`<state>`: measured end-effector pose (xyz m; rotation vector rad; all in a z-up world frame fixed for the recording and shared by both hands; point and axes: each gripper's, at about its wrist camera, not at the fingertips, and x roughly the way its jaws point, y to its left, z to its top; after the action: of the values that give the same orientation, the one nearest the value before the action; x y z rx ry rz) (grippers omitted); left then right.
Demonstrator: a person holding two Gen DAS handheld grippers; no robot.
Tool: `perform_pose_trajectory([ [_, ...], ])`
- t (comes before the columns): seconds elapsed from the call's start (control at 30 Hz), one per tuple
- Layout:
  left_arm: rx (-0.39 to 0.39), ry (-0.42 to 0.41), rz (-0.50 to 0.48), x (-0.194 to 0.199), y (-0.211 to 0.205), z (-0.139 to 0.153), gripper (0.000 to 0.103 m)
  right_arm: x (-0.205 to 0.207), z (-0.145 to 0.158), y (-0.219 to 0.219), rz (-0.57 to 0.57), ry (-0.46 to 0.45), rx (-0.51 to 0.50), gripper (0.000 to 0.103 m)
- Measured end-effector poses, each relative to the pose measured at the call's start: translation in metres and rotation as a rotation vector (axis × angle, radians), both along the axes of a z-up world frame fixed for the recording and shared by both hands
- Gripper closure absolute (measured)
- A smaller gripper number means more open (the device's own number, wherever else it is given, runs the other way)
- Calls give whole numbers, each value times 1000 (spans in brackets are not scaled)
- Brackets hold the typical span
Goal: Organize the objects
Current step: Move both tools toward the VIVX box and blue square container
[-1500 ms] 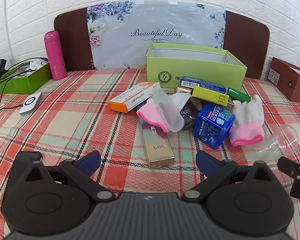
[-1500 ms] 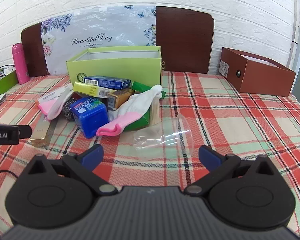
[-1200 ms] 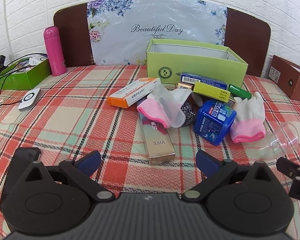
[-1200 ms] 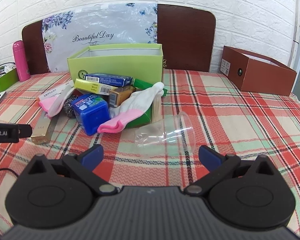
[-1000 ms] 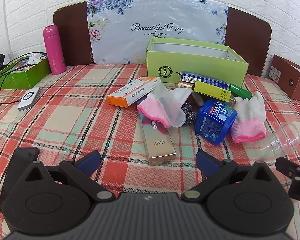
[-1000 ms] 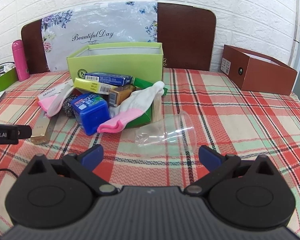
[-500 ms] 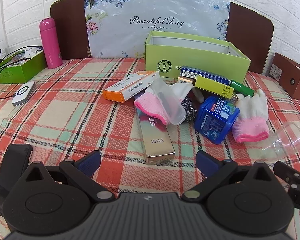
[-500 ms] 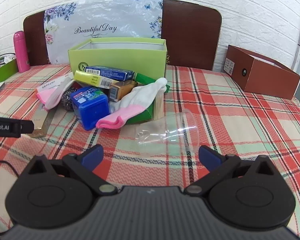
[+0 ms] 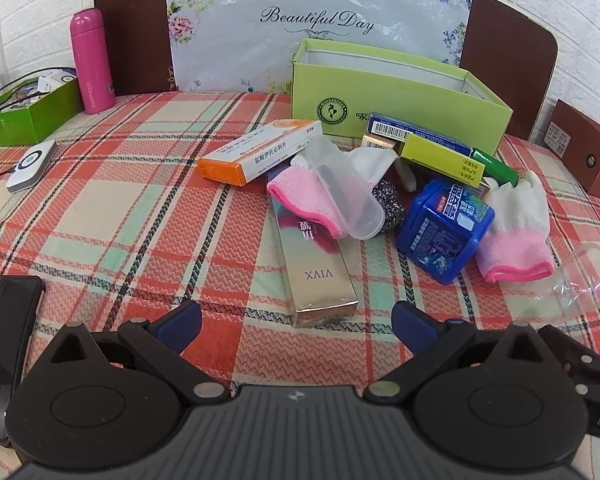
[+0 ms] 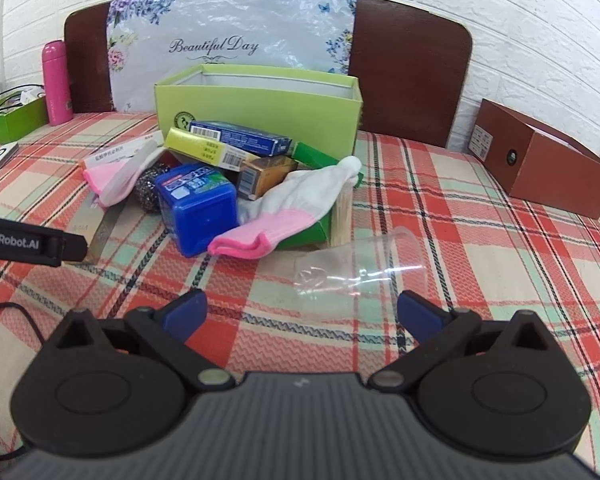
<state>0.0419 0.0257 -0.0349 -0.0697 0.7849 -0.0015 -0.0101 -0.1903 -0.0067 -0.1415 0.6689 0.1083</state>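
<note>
Left gripper (image 9: 296, 322) near, spread wide, empty, over checked desk (image 9: 112, 216). Gold box (image 9: 314, 268) just ahead, glove (image 9: 312, 196) lying on its far end. Blue tub (image 9: 444, 230) to the right. Green box (image 9: 396, 96) far, open. Pink bottle (image 9: 92, 62) far left.

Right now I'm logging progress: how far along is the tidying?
Barely begun. The green box shows nothing inside from here. Left gripper and right gripper are open, holding nothing. The gold box, blue container, gloves and clear cup lie outside.
</note>
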Motion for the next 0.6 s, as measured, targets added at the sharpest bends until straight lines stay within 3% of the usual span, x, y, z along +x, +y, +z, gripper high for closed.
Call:
perform_pose_trajectory([
  [0.27,-36,29,-27,8,6,-5,0,10,-1,12,74,5,1,0],
  [0.43,-86,-14,-67,1,18,-2,0,20,2,10,180,42,98,0],
  [0.6,-76,-27,-99,11,18,-1,1,36,13,24,271,-34,103,0],
])
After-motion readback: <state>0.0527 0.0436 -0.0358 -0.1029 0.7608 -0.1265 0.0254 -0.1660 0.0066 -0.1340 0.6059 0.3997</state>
